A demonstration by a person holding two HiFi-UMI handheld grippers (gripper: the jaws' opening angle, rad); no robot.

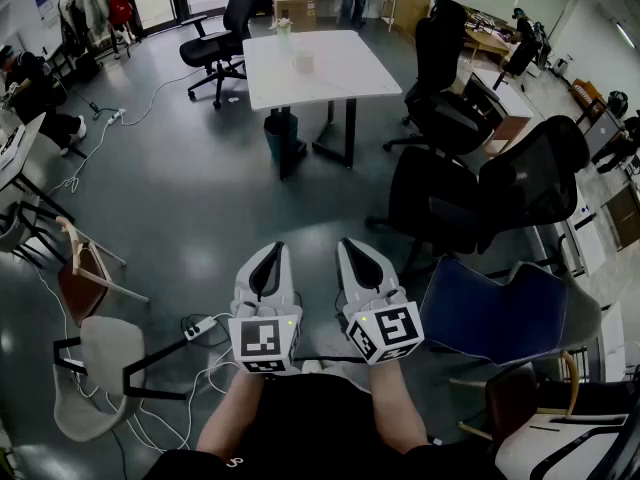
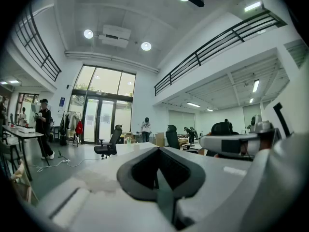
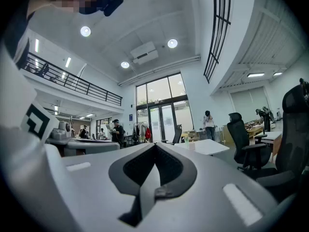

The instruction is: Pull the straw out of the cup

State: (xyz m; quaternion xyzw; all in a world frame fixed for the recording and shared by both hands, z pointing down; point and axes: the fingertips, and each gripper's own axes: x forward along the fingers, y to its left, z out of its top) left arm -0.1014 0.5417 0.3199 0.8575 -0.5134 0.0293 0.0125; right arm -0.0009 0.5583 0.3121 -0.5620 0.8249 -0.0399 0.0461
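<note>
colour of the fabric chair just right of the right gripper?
Blue. The chair shows best in the head view, with a pale frame at its edge.

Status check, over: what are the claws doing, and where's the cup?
Both shut, empty, level: left claw, right claw. On far white table, cup untouched; straw too small to see. To the right, black chairs.

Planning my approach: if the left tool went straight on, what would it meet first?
From the left tool the way looks free until the white table holding the cup, though depth is unclear.
</note>
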